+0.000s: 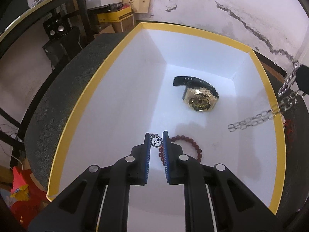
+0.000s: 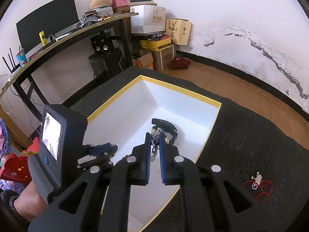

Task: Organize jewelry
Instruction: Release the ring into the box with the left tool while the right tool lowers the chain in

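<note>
A white box with a yellow rim (image 1: 193,31) sits on a dark cloth; it also shows in the right wrist view (image 2: 185,91). In it lie a gold watch with a black strap (image 1: 199,96) and a dark red bead bracelet (image 1: 190,144). My left gripper (image 1: 156,135) is shut on a small round silver pendant (image 1: 156,142) over the box floor, beside the bracelet. My right gripper (image 2: 154,135) is shut on a silver chain (image 2: 154,145) and holds it above the box; the chain (image 1: 256,118) hangs over the box's right rim in the left wrist view.
A red-cord charm (image 2: 256,180) lies on the dark cloth (image 2: 251,135) right of the box. A desk with a monitor (image 2: 46,21), speakers and cardboard boxes (image 2: 158,44) stand behind. The left gripper's body (image 2: 58,145) is left of the box.
</note>
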